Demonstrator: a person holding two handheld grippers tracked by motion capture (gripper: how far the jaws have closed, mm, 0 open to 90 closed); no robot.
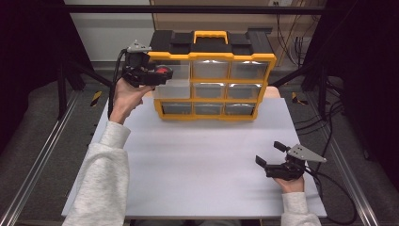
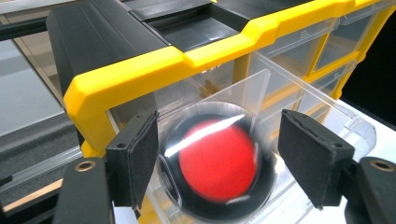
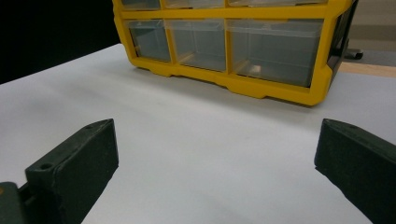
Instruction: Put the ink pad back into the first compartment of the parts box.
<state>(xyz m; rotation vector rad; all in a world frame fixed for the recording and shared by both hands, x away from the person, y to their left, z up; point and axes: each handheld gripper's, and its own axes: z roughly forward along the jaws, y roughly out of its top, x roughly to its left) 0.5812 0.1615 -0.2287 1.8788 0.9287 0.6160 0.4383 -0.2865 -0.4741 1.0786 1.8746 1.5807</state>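
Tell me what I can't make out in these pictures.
- Round red and black object, left gripper view: motion-blurred, so what it is and whether the left hand-held gripper touches it stay unclear.
- Other drawers' contents, high view: too small, glare.
- Right hand-held gripper, right gripper view: jaws cropped by edges.

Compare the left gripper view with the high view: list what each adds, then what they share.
Left gripper view alone: its jaws stand apart on either side of the blurred red and black round object, with gaps showing.

High view alone: the right gripper with jaws apart over the white table, and both sleeves.

Shared: the yellow organizer, its pulled-out clear drawer, the red object.
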